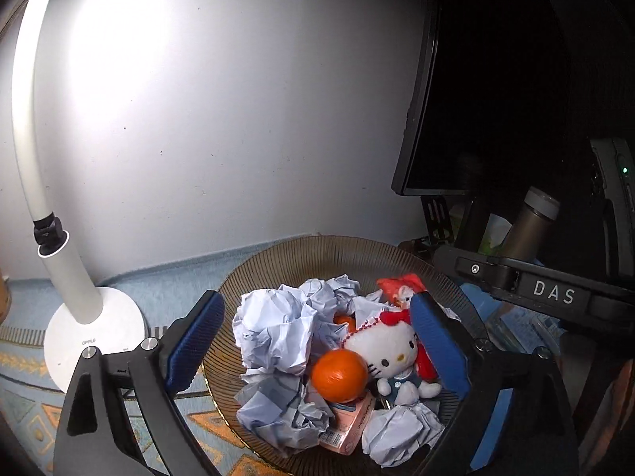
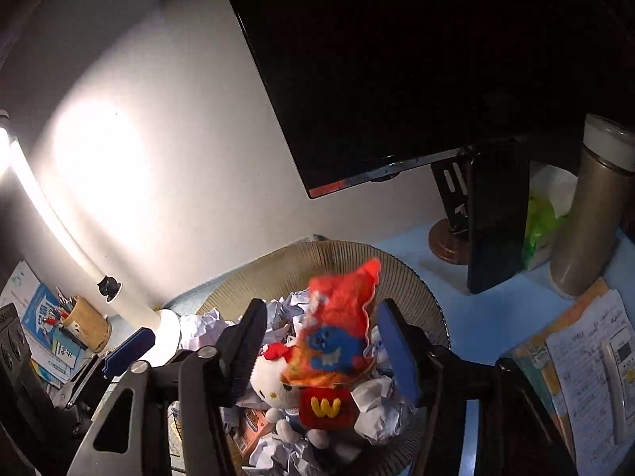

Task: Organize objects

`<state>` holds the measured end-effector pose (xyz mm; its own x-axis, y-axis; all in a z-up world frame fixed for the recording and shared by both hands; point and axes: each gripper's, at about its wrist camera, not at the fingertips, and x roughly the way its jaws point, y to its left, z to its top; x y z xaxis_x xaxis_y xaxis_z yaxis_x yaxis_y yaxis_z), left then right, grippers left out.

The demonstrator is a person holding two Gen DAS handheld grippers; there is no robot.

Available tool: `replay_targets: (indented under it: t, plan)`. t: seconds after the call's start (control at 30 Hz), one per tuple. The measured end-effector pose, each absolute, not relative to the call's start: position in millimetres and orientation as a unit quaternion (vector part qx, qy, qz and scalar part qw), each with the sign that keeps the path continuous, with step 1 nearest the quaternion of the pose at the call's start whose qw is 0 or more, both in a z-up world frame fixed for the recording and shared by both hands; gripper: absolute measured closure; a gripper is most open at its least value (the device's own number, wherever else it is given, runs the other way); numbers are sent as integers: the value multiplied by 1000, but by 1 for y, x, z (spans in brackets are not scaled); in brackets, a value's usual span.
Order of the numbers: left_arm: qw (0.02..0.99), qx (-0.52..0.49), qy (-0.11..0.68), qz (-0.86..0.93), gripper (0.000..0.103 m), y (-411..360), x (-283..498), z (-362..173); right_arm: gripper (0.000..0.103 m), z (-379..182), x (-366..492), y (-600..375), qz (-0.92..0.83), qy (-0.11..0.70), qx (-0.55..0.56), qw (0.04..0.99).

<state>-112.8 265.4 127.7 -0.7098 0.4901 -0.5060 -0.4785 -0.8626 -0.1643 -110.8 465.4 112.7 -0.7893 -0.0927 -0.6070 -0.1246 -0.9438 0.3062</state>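
Observation:
A brown ribbed bowl (image 1: pixel 317 248) holds several crumpled paper balls (image 1: pixel 274 329), an orange (image 1: pixel 339 375), a white cat plush with a red bow (image 1: pixel 391 353) and a pink carton (image 1: pixel 345 428). My left gripper (image 1: pixel 317 337) hangs over the bowl, jaws wide open and empty. In the right wrist view, my right gripper (image 2: pixel 321 351) is over the same bowl (image 2: pixel 420 281). A blurred red snack bag (image 2: pixel 337 333) sits loose between its fingers, with a gap on the left side. Below it lies a red pouch with a yellow letter (image 2: pixel 325 406).
A white desk lamp (image 1: pixel 93 337) stands left of the bowl. Behind it is a dark monitor (image 1: pixel 456 119). A metal flask (image 2: pixel 595 206), a black stand (image 2: pixel 496 222), papers (image 2: pixel 587 361) and a pen cup (image 2: pixel 85 325) surround the bowl on the blue cloth.

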Motion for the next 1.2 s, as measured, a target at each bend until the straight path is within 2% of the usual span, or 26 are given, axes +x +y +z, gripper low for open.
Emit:
replay_targets:
  t: [0.23,0.37,0.6,0.77,0.93,1.03,1.2]
  plan:
    - [266,-259,-41,928,9,217,-81,145,42,109,-81,450,932,158,-325,6]
    - [252,-242,-53,935,9,170,-44,156,42,121,-43,409,941,122,-315,-4]
    - [182,-247,-74,949,9,86,10,157,42,110,7,321,923,120,-356,-84]
    - [112,-284,-22,952,9,42,25,130,42,82,18,262,907,126,-380,-132]
    - [87,-336,1,938,9,21,18,72,42,47,12,232,914,90,-380,-105]
    - [85,-356,-22,931,9,14,13,44,42,33,9,224,922,66,-371,-93]
    - [63,-349,-9,935,8,18,15,39,42,14,9,219,925,21,-373,-68]
